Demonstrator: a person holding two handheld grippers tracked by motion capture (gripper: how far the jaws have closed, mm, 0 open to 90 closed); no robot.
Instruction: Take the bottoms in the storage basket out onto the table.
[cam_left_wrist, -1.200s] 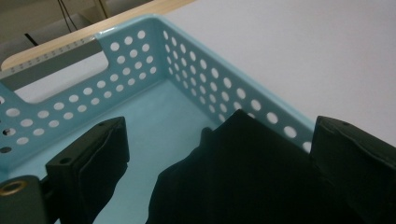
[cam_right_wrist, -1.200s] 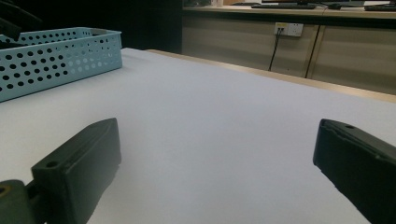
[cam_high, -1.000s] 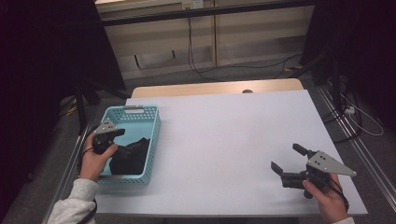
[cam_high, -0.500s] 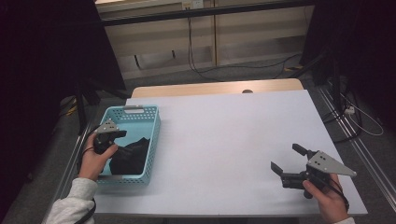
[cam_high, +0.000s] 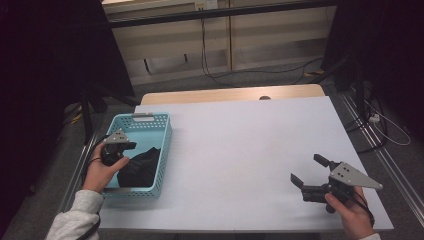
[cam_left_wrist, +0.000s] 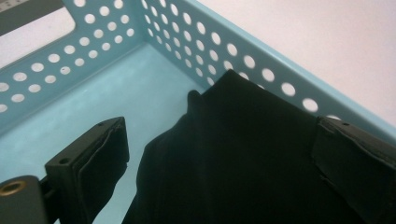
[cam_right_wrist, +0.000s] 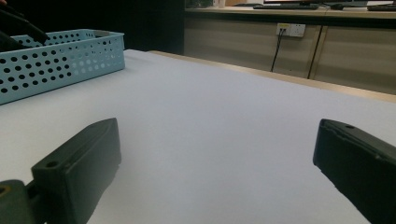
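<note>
A light blue perforated basket (cam_high: 162, 131) stands on the left part of the white table (cam_high: 240, 145), with a crumpled black cloth (cam_high: 141, 167) inside it. A hand holds my left gripper (cam_high: 131, 149) over the basket's left side. In the left gripper view it (cam_left_wrist: 219, 135) is open, its jaws spread on either side of the black cloth (cam_left_wrist: 233, 158) and close above it, inside the basket wall (cam_left_wrist: 224, 46). My right gripper (cam_high: 306, 168) is open just above the table at the front right, with nothing between its jaws (cam_right_wrist: 217, 135).
A wooden strip (cam_high: 230, 94) runs along the table's far edge. The basket (cam_right_wrist: 60, 60) shows far off at the left in the right gripper view. Cabinets and cables lie beyond the table, and metal rails (cam_high: 385, 155) run beside its right side.
</note>
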